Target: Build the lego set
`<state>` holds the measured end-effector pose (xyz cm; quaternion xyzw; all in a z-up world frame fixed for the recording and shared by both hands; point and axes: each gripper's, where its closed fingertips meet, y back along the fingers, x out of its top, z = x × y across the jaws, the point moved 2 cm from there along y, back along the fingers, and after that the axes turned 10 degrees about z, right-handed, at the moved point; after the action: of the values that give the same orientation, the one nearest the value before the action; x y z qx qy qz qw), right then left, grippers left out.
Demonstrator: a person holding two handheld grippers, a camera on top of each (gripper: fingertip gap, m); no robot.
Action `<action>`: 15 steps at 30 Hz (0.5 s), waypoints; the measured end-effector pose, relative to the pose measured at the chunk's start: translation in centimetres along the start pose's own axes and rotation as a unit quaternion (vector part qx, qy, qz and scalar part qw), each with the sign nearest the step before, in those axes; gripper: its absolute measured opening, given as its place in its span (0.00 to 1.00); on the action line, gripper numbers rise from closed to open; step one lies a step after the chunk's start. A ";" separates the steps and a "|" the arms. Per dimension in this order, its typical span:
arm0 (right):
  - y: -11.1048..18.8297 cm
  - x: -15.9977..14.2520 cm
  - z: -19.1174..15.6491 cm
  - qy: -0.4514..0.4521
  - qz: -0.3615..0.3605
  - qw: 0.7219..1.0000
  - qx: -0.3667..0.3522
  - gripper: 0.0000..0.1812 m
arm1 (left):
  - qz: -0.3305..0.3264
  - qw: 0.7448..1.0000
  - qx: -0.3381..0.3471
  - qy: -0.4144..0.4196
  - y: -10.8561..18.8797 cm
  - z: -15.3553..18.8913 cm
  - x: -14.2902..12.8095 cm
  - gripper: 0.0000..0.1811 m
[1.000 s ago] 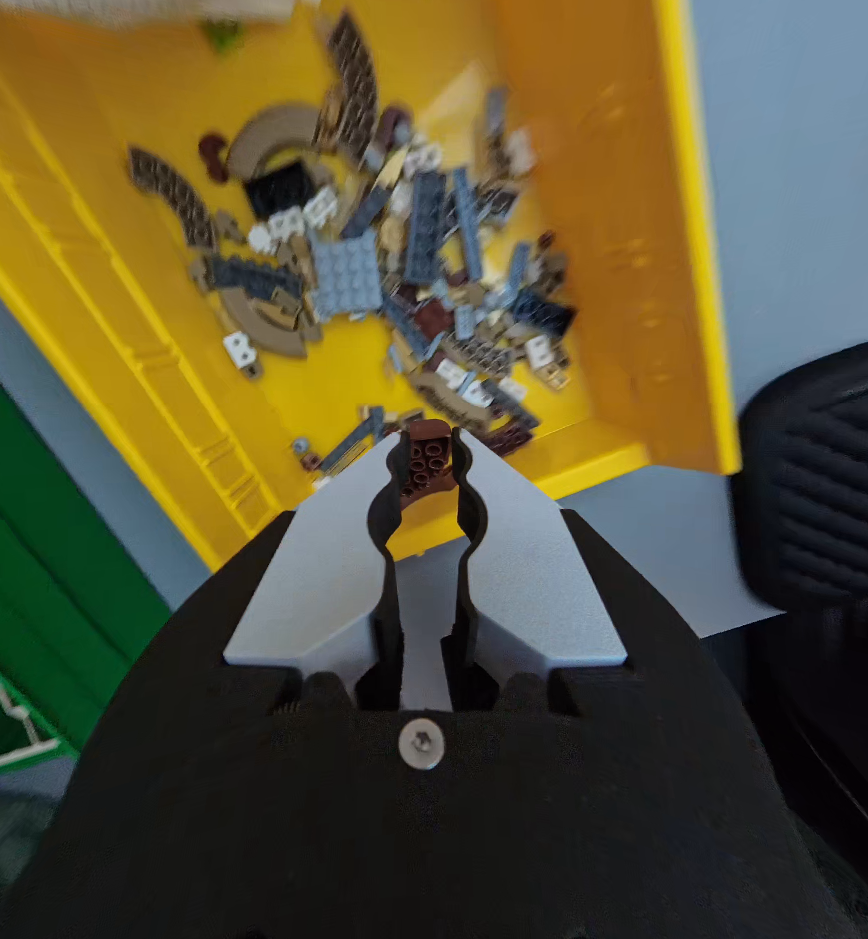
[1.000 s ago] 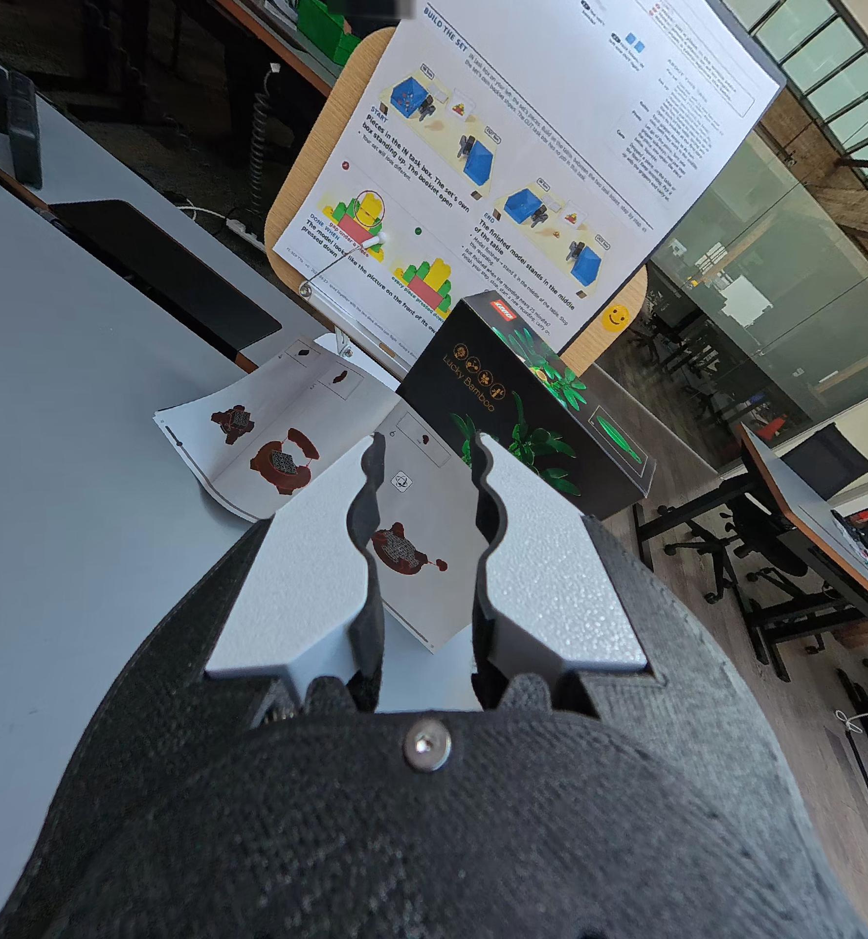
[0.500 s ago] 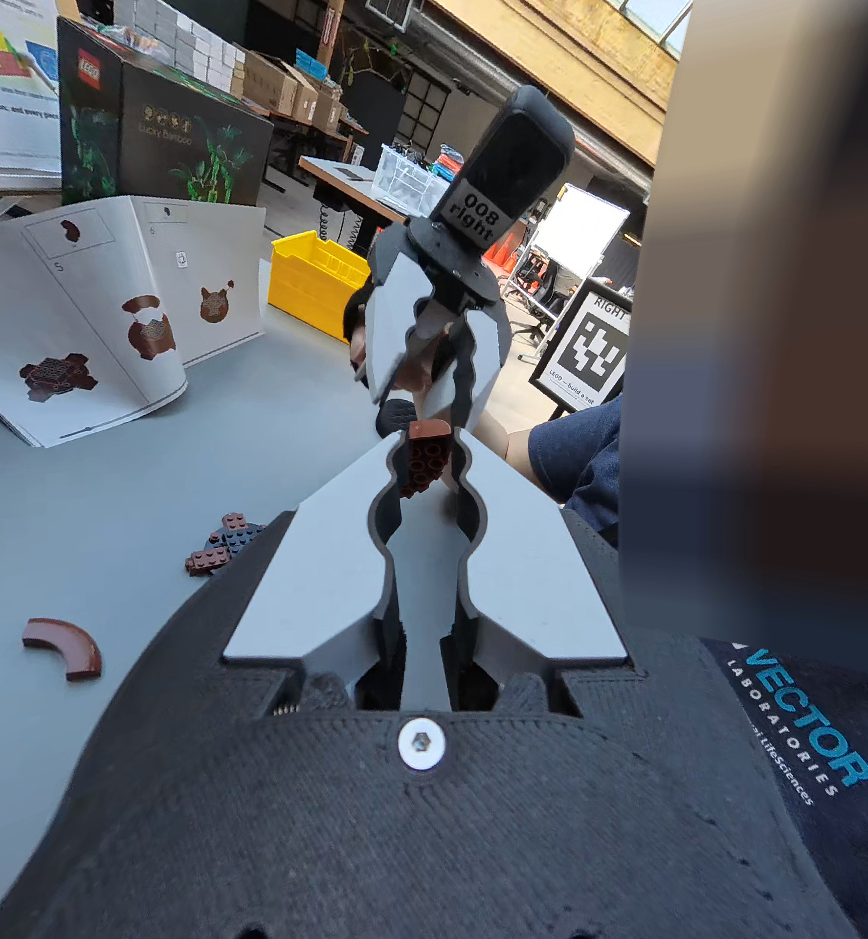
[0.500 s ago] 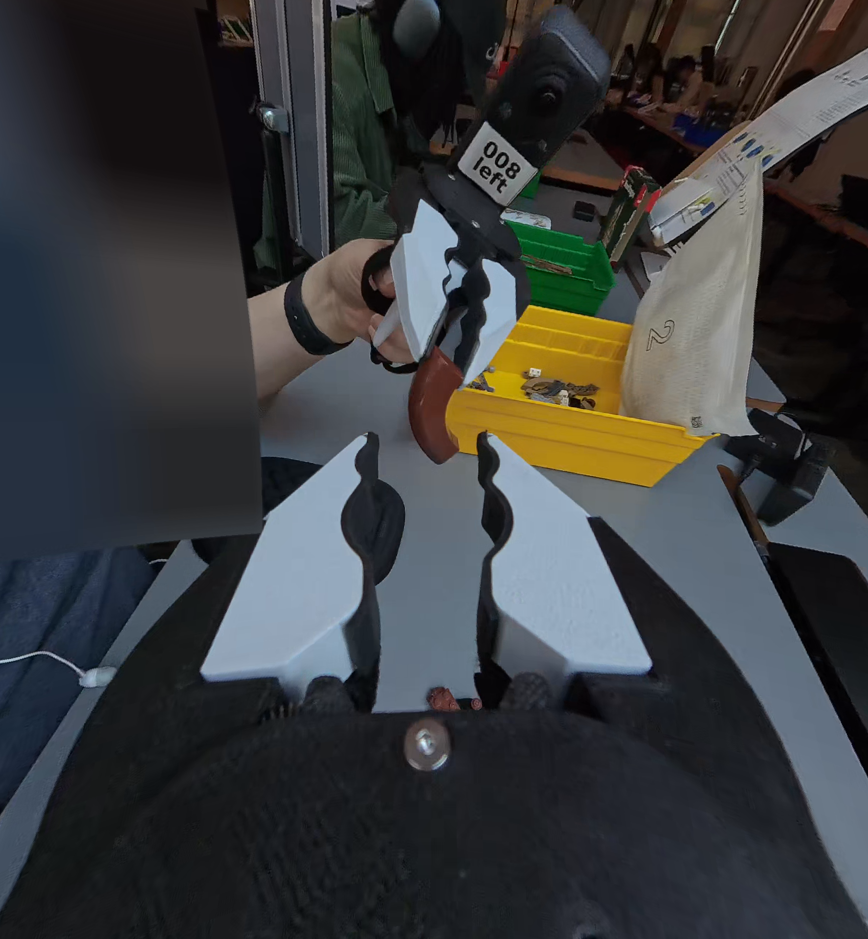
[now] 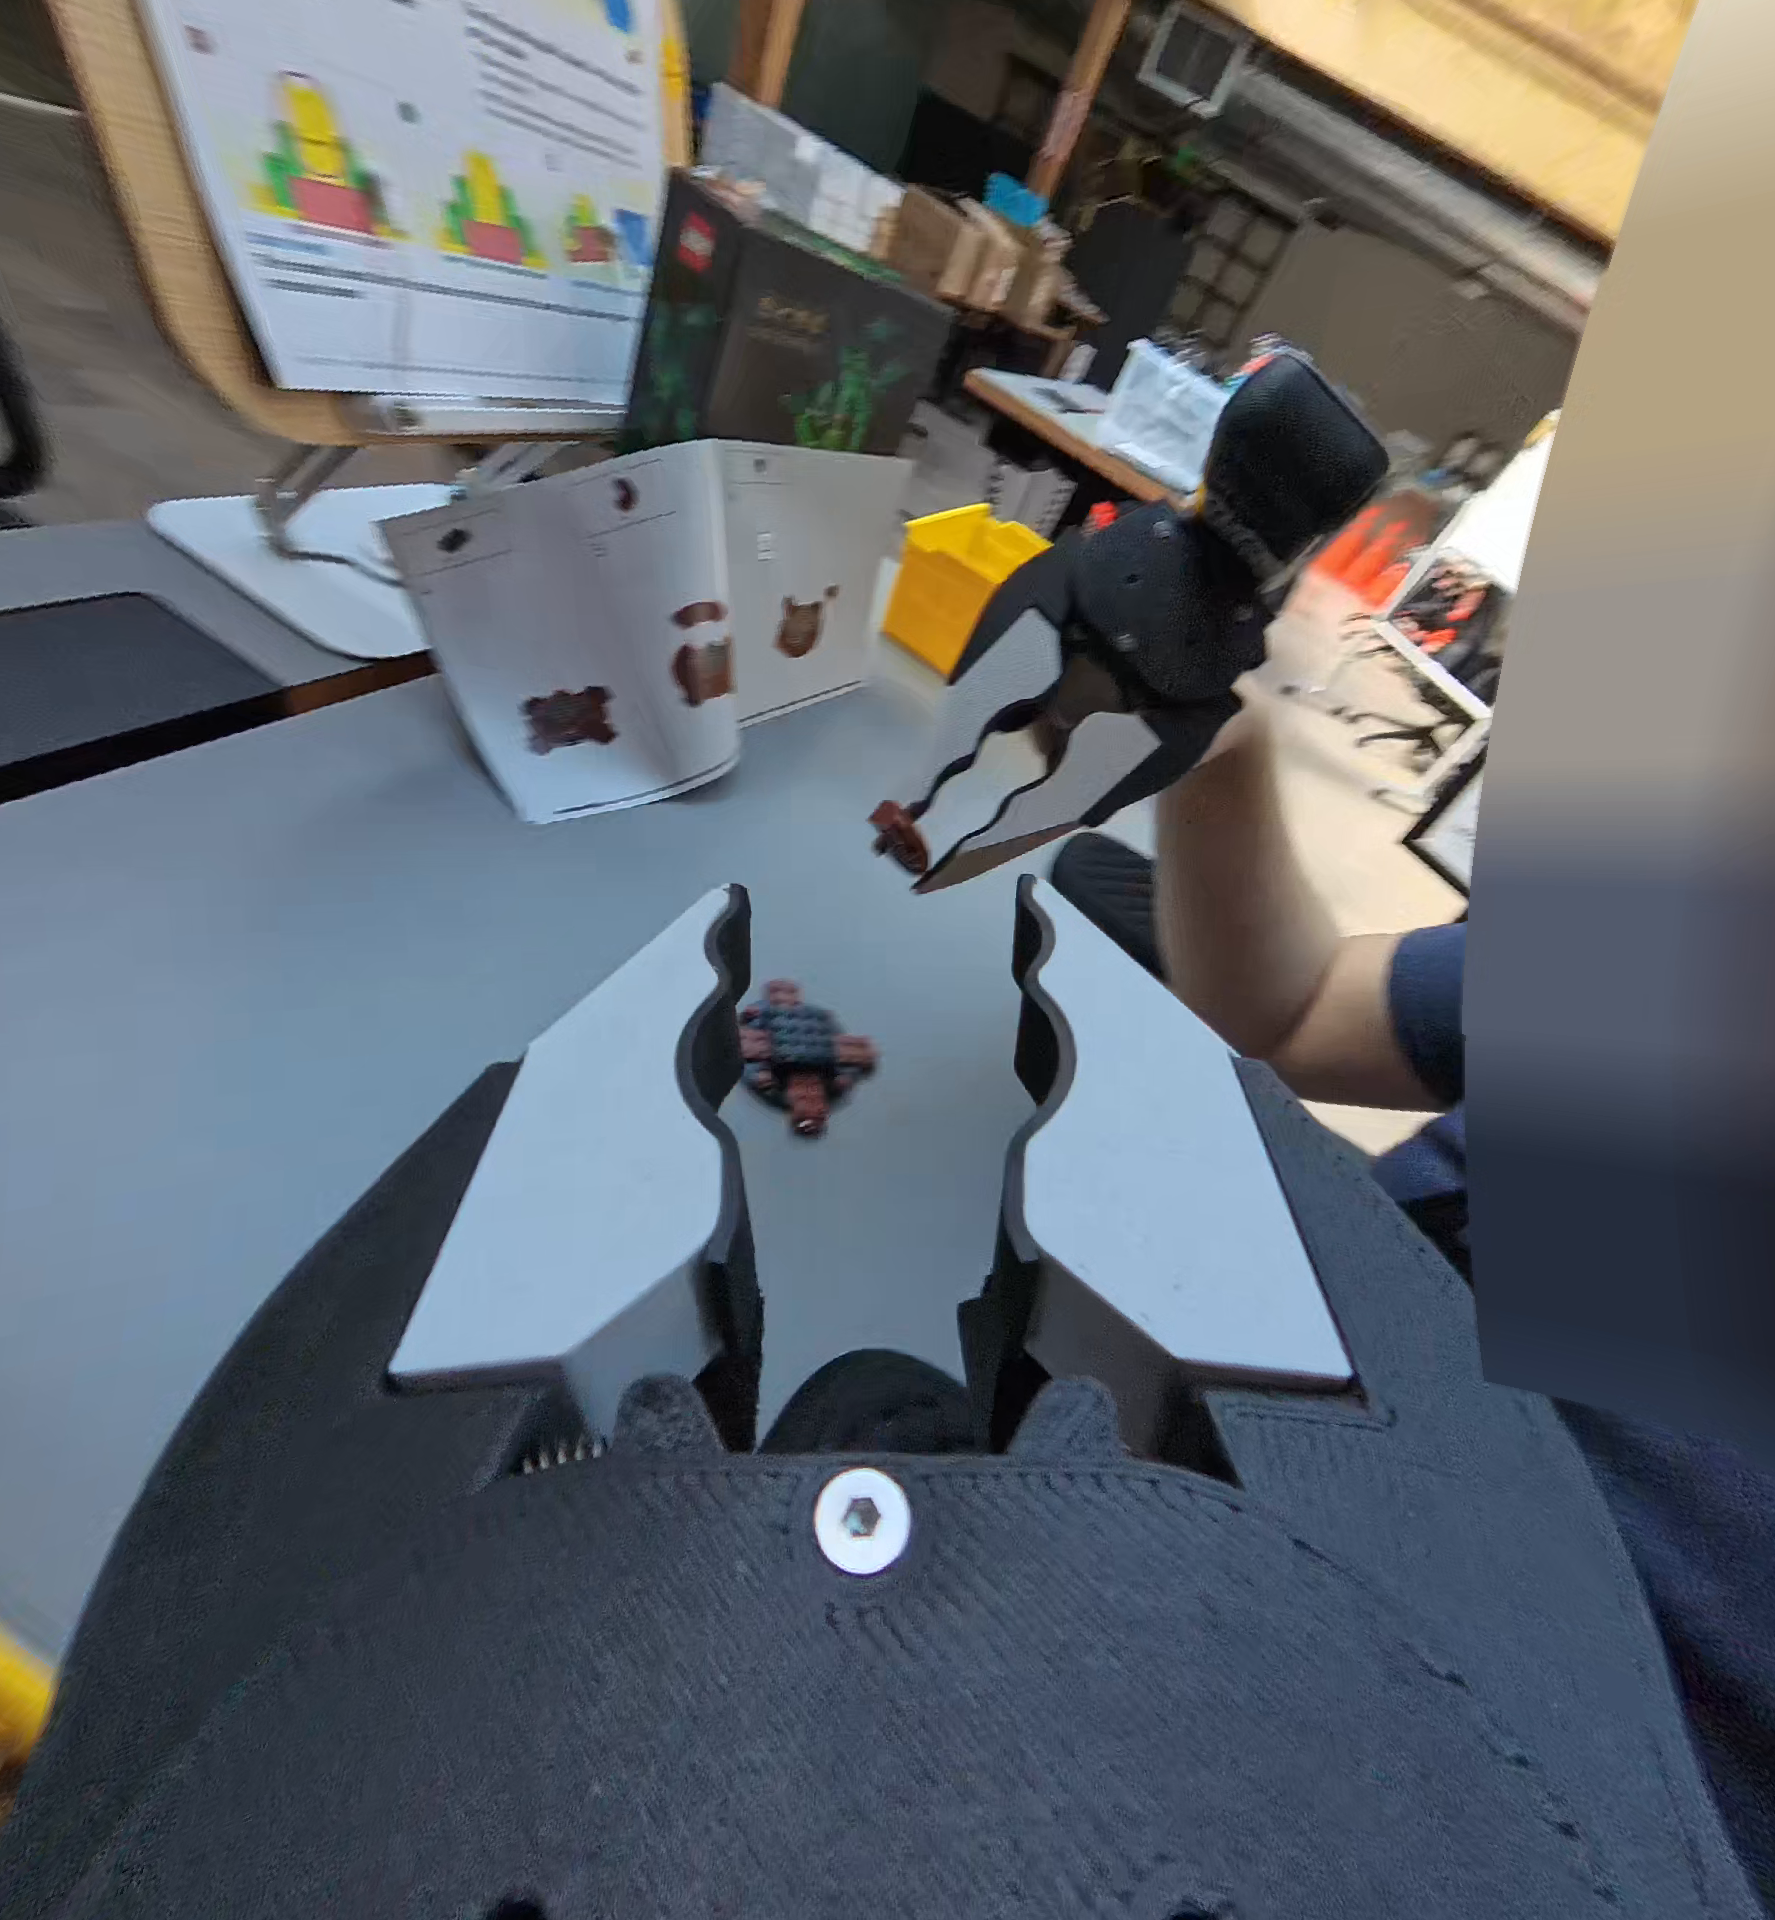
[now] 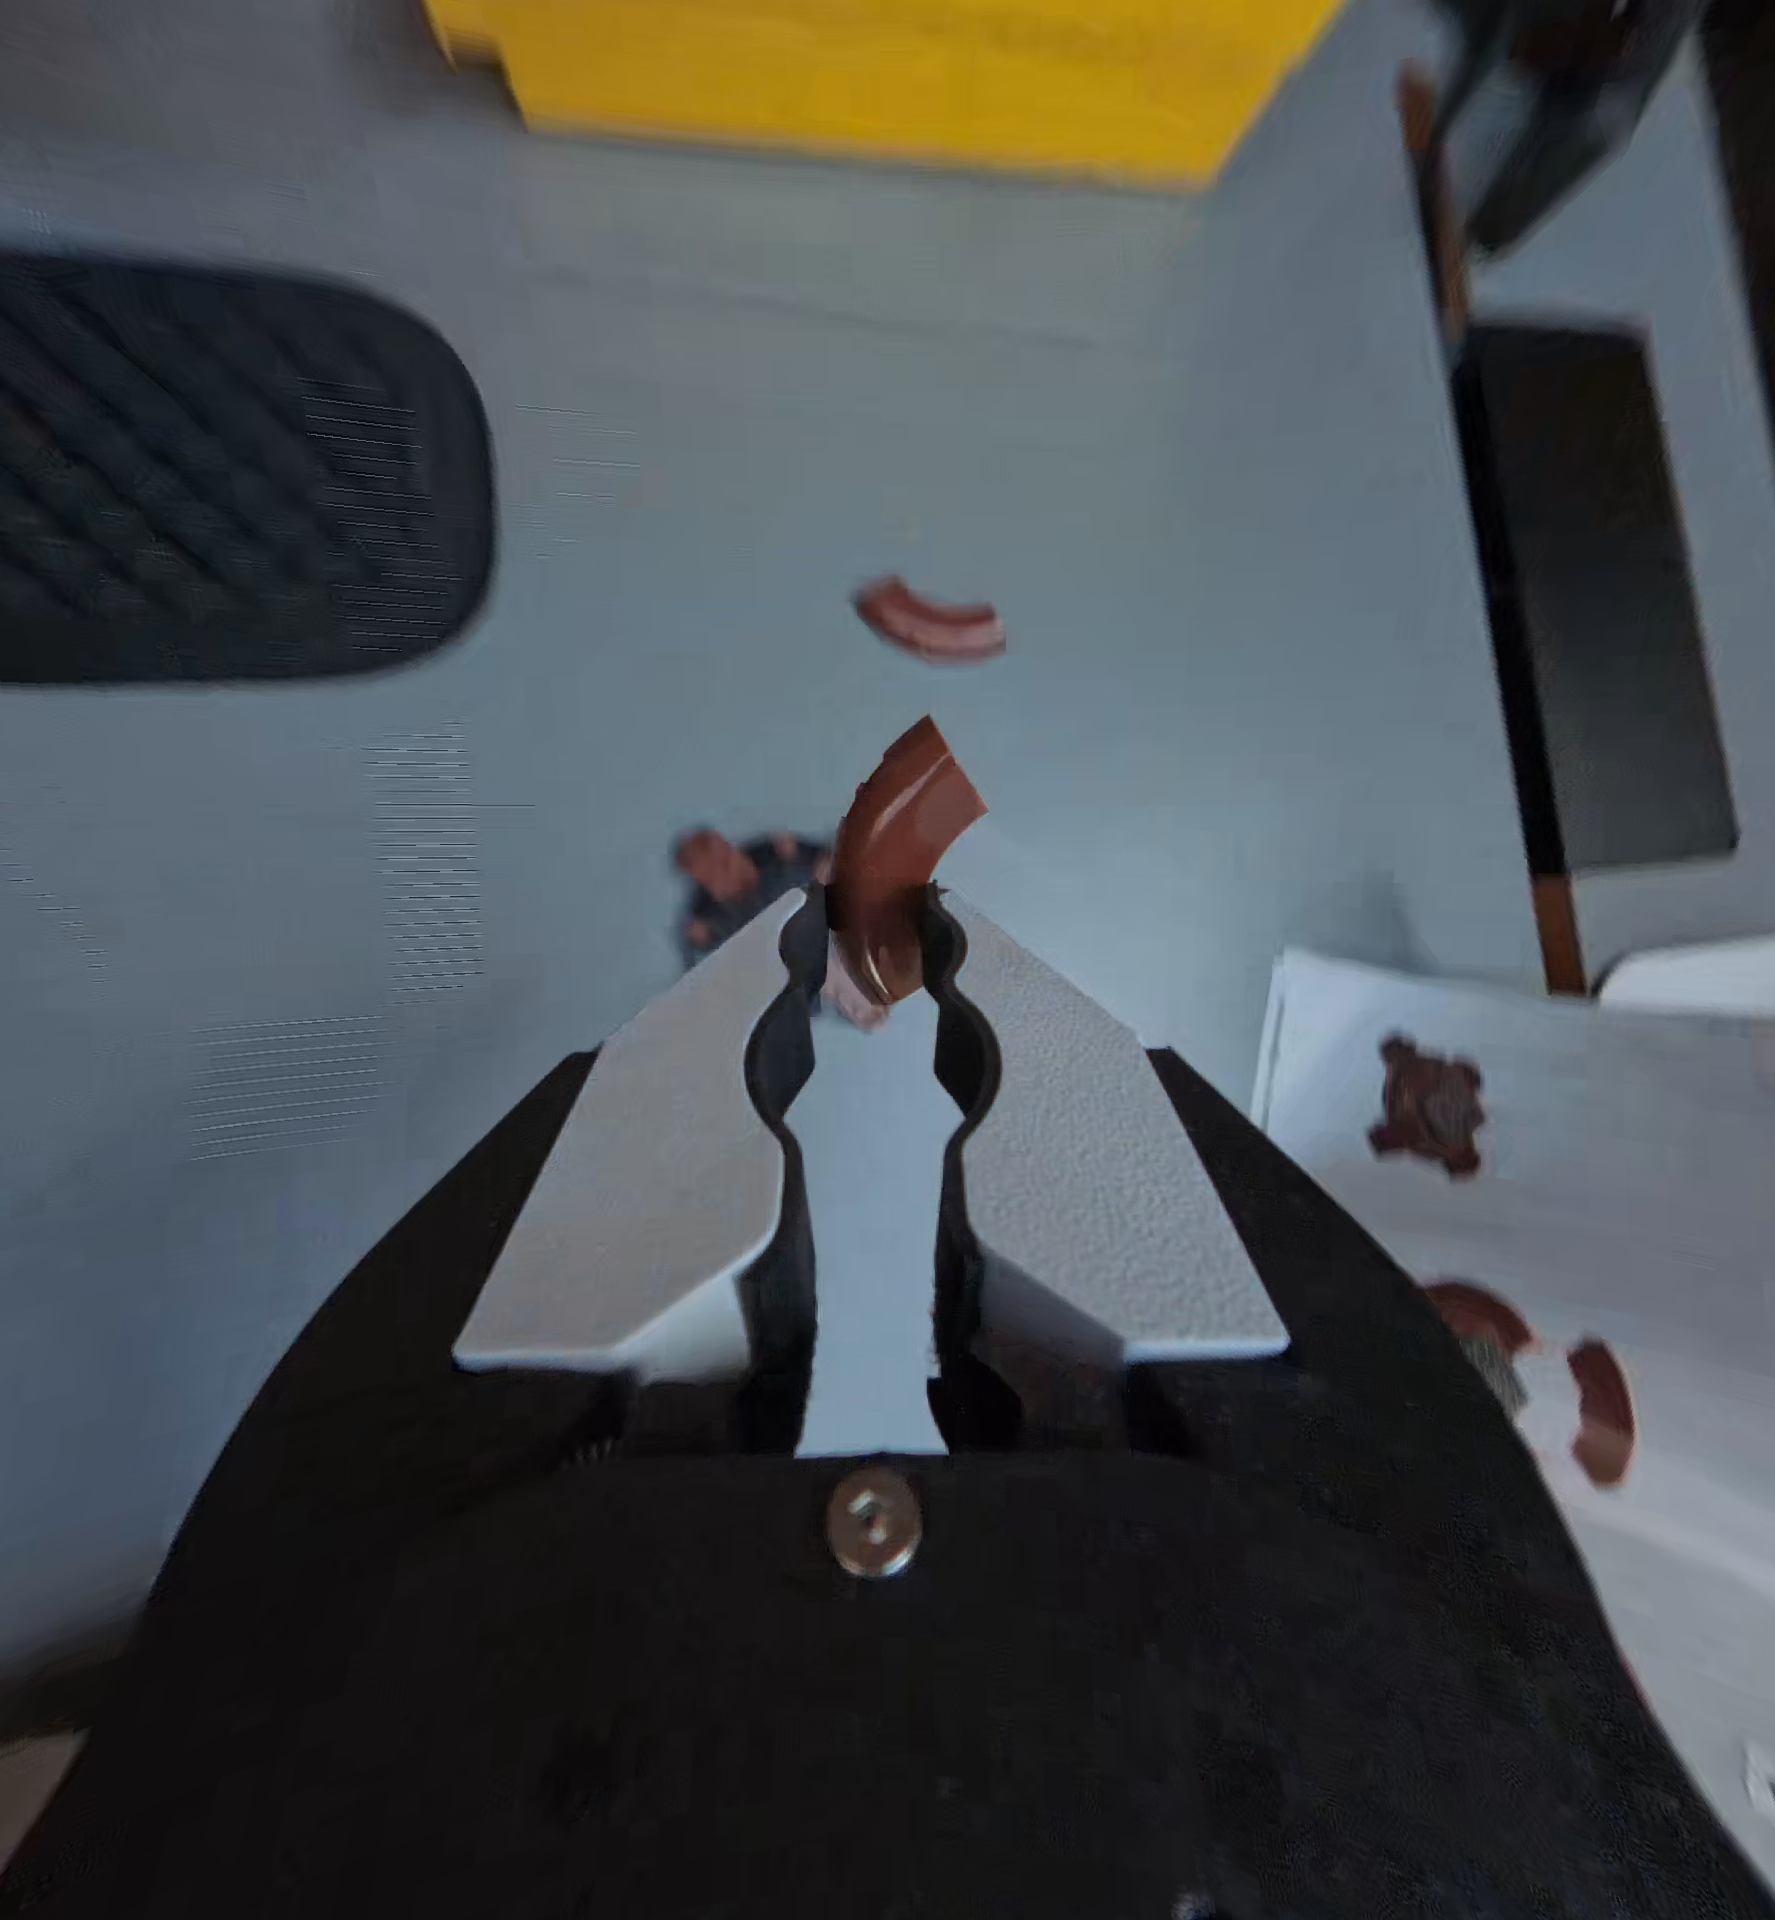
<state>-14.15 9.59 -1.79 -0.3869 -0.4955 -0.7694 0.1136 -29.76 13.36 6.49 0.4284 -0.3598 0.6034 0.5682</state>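
Note:
My left gripper is open and empty above the grey table. A small dark-and-brown lego assembly lies on the table between its fingers. My right gripper is shut on a curved brown lego piece that sticks out past its tips. The right gripper also shows in the left wrist view, held above the table with the piece at its tips. In the right wrist view the assembly is partly hidden behind the left finger. A second curved brown piece lies farther off on the table.
An open instruction booklet stands behind the assembly and shows at the right in the right wrist view. Behind it are a dark lego box, a picture board and a yellow bin. A black ribbed pad is at the left. The tips of one gripper are about 15 cm away from the tips of the other.
The curved brown piece has passed from my left gripper to my right gripper. The left has opened and now hangs over the assembly. The right has shut on the piece and turned down toward the table.

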 end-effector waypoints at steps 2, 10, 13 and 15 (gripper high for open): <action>-0.2 -7.6 2.3 -0.035 -0.167 0.985 -0.030 0.09 | -0.041 0.989 0.129 -0.058 2.5 -3.5 -1.2 0.27; -1.4 -15.1 2.2 -0.127 -0.291 0.948 0.037 0.09 | -0.130 0.929 0.345 -0.030 14.4 -9.3 -4.1 0.23; -1.8 -15.8 1.9 -0.135 -0.301 0.943 0.049 0.09 | -0.211 0.909 0.360 0.029 17.2 -10.6 -6.6 0.22; -1.9 -15.6 2.1 -0.129 -0.300 0.944 0.043 0.09 | -0.266 0.898 0.346 0.049 17.7 -11.2 -8.2 0.22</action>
<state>-3.69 9.02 -13.72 -0.3112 -0.6314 -0.6893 -0.1714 -48.65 18.92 -4.35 0.6476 0.0278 0.5362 0.5406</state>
